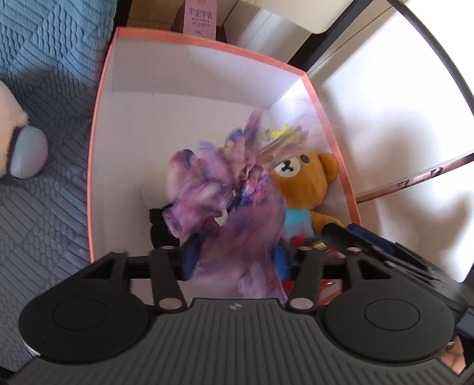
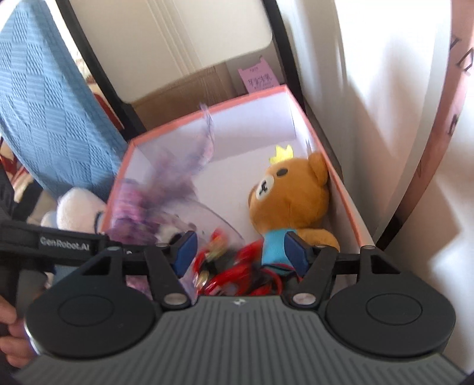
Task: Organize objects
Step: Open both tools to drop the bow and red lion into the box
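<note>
A pink-rimmed box [image 1: 97, 124] with white inner walls stands on the blue bed cover; it also shows in the right wrist view [image 2: 349, 204]. A brown bear plush [image 1: 305, 183] with a yellow crown and blue shirt lies against its right wall, also seen in the right wrist view [image 2: 293, 195]. My left gripper [image 1: 234, 257] hangs over the box with a purple, blurred, frilly cloth toy [image 1: 219, 192] between its blue pads. The toy shows in the right wrist view [image 2: 166, 189] too. My right gripper [image 2: 240, 251] is open and empty above red items [image 2: 237, 266] in the box.
A white plush [image 1: 17, 148] lies left of the box on the blue cover [image 1: 44, 207]; it shows in the right wrist view [image 2: 80, 210]. A cardboard box [image 2: 183, 94] and a pink carton [image 1: 201, 17] stand behind. White furniture [image 1: 400, 118] is on the right.
</note>
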Demonstrator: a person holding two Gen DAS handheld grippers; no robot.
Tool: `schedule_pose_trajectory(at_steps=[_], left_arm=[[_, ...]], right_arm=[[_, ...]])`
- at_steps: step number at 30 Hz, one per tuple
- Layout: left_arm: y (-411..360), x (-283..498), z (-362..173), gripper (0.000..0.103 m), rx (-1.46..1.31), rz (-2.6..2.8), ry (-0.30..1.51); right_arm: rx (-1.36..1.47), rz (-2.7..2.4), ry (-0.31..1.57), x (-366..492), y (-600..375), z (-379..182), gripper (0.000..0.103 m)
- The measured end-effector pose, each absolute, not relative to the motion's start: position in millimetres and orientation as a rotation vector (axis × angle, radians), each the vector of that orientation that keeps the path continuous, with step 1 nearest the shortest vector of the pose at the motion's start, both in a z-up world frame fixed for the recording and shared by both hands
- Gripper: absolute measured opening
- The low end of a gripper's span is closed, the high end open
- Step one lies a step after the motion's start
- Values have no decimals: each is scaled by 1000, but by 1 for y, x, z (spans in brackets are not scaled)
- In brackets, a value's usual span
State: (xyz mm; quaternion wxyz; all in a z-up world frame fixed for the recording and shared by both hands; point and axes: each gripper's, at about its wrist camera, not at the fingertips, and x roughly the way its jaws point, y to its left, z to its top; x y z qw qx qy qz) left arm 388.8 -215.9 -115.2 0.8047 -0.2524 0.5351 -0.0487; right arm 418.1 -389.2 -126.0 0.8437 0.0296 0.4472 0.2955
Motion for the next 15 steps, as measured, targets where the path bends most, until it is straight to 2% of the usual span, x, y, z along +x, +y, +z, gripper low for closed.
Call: schedule_pose_trajectory(at_steps=[2, 4, 15], left_arm=[[-215, 385, -106, 74, -534, -111, 1120], [-215, 376, -94, 79, -520, -111, 1085], [-205, 315, -24, 79, -460, -109, 906]], right_arm=[[59, 610, 915, 412, -390, -116, 67], [68, 606, 894, 408, -392, -106, 67], [94, 645, 795, 364, -394, -57, 67]])
